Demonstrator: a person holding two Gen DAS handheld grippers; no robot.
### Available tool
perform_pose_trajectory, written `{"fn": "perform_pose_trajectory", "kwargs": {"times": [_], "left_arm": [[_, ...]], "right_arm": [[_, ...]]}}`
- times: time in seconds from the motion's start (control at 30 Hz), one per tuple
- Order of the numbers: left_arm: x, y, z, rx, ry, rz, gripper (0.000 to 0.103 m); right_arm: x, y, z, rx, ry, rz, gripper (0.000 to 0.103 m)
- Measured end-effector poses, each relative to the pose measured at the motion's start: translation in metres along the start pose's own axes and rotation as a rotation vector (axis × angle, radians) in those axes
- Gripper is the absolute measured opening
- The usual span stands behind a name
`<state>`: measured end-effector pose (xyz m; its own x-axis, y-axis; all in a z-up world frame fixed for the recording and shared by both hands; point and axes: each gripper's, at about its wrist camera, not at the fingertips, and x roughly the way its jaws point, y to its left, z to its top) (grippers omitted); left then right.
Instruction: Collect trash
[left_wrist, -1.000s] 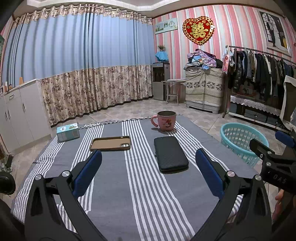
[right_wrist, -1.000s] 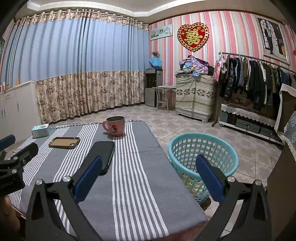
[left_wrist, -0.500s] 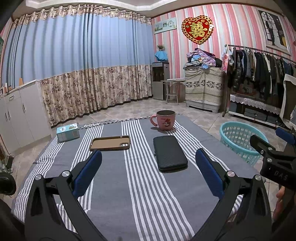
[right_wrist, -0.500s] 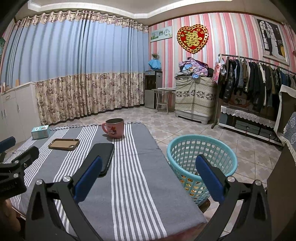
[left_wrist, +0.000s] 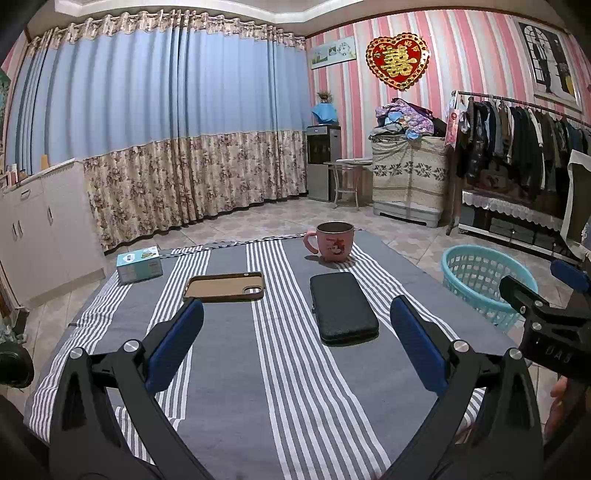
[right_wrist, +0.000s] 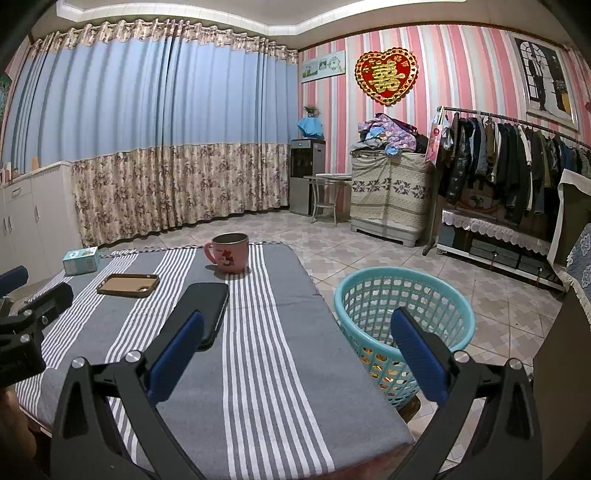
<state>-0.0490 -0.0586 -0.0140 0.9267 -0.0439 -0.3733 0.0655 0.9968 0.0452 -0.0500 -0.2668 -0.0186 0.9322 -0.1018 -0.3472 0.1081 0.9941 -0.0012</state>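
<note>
A teal plastic basket (right_wrist: 402, 314) stands on the floor beside the table's right edge, with orange and yellow items showing through its lower holes; it also shows in the left wrist view (left_wrist: 476, 277). My left gripper (left_wrist: 295, 343) is open and empty above the near part of the striped tablecloth (left_wrist: 258, 387). My right gripper (right_wrist: 295, 350) is open and empty over the table's right edge, with the basket behind its right finger. No loose trash shows on the cloth.
On the cloth lie a black case (left_wrist: 341, 308), a brown phone case (left_wrist: 225, 286), a pink mug (left_wrist: 334, 245) and a small teal box (left_wrist: 139, 264). A clothes rack (right_wrist: 517, 166) and a covered cabinet (right_wrist: 391, 192) stand at the right wall.
Both grippers stay open and drift slightly; the views shift only a little. Nothing on the table has moved.
</note>
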Motion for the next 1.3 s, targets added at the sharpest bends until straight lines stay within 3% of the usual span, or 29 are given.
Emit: {"fn": "perform_pose_trajectory", "kwargs": {"times": [1.3], "left_arm": [[0.0068,0.0018,0.0034,-0.001,-0.003,0.003,0.098]], "right_arm": [[-0.0015,-0.0023,-0.0041,-0.004,-0.010,0.012,0.099]]}}
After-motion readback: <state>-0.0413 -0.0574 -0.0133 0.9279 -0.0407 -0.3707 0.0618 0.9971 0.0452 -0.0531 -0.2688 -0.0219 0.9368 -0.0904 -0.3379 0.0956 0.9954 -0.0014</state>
